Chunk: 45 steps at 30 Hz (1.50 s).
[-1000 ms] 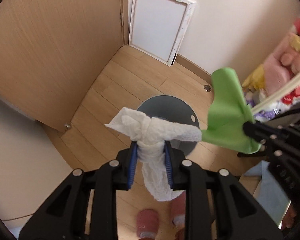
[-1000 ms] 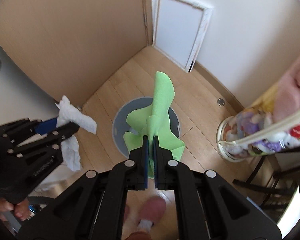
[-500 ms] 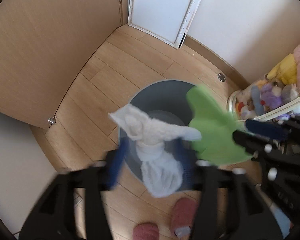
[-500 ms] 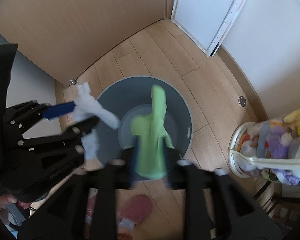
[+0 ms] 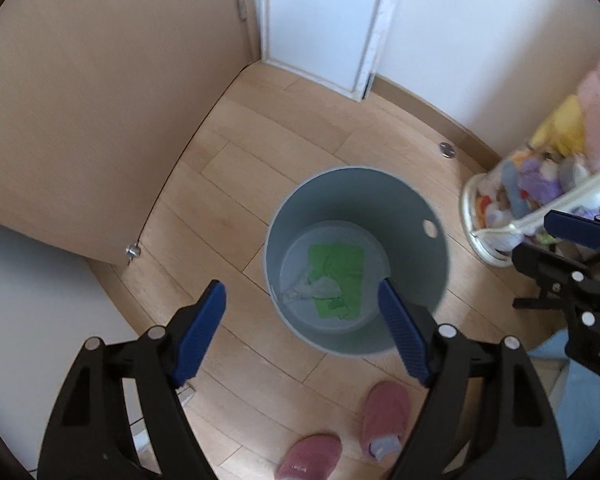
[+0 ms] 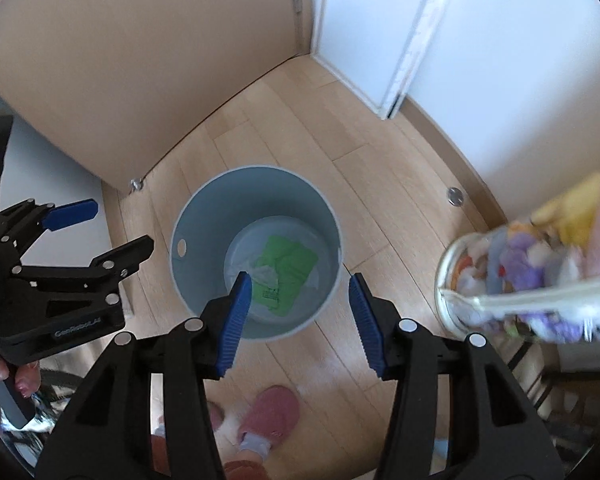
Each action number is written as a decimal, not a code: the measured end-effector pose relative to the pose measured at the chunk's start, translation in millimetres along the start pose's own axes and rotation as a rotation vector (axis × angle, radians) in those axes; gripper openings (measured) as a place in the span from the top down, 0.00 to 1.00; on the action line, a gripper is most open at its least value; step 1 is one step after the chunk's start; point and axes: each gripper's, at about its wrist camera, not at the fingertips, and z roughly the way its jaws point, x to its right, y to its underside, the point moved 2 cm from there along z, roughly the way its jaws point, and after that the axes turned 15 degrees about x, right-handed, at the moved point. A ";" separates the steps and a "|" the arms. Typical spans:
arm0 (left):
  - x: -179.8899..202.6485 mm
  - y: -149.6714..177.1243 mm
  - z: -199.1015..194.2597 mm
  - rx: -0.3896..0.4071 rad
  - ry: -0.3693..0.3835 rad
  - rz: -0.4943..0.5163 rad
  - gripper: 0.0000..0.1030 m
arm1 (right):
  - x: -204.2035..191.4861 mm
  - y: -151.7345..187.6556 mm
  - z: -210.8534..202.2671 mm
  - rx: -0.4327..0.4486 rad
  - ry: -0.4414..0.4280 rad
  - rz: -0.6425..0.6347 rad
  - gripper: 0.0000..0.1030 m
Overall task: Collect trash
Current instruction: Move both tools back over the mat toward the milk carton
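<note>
Above the bin, left hand-held gripper (image 5: 302,302) points down at the floor, blue pads (image 5: 198,338) spread wide, nothing between them. Right hand-held gripper (image 6: 300,300) same pose, tilted down over the near rim, pads (image 6: 234,322) apart and bare. Both released.

Straight below and ahead of both: grey round bin (image 5: 416,280) standing upright on the wood floor (image 5: 260,168), small hole in its wall near the rim. Green cloth (image 5: 336,272) lies flat on the bin bottom; crumpled white tissue (image 5: 314,289) rests on top of it, toward the near-left edge. Same pair in right view: green cloth (image 6: 288,268), tissue (image 6: 266,274), bin (image 6: 204,232).

Left gripper shows at left of the right view (image 6: 80,236), fingers of the person's hand (image 6: 4,376) wrapped on its handle. Right gripper sits at the right edge of the left view (image 5: 548,244).

Below the grippers: pink slippers (image 5: 384,416) on the floor, near the bin. Right of the bin: basket of plush toys (image 5: 528,200), blurred. Further ahead: white canvas panel (image 5: 320,20) leaning on the wall, wooden door (image 5: 100,100) to the left, small round metal floor stop (image 5: 447,149) by the baseboard.
</note>
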 end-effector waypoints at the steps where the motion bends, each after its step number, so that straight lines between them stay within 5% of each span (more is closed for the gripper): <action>1: 3.9 -2.3 -8.6 0.006 0.009 0.022 0.24 | 3.9 1.7 -8.3 0.010 0.013 0.019 0.52; 10: 63.8 -17.4 -106.6 0.075 0.175 0.288 0.24 | 28.5 44.1 -142.5 0.119 0.217 0.322 0.52; 19: 179.5 21.0 -220.2 0.188 0.416 0.677 0.24 | 61.0 180.4 -336.6 0.216 0.563 0.686 0.50; 27: 303.8 141.3 -335.9 0.189 0.721 0.955 0.21 | 51.3 371.4 -497.4 0.204 0.924 1.035 0.46; 32: 369.3 236.8 -407.2 0.189 0.870 1.113 0.20 | 20.9 490.5 -569.9 0.204 1.074 1.219 0.40; 39: 425.5 351.0 -464.4 0.101 0.979 1.192 0.20 | -17.8 601.2 -625.2 0.198 1.126 1.323 0.34; 45: 434.0 381.1 -469.9 0.096 0.950 1.194 0.20 | -5.5 611.5 -608.8 0.239 1.028 1.242 0.33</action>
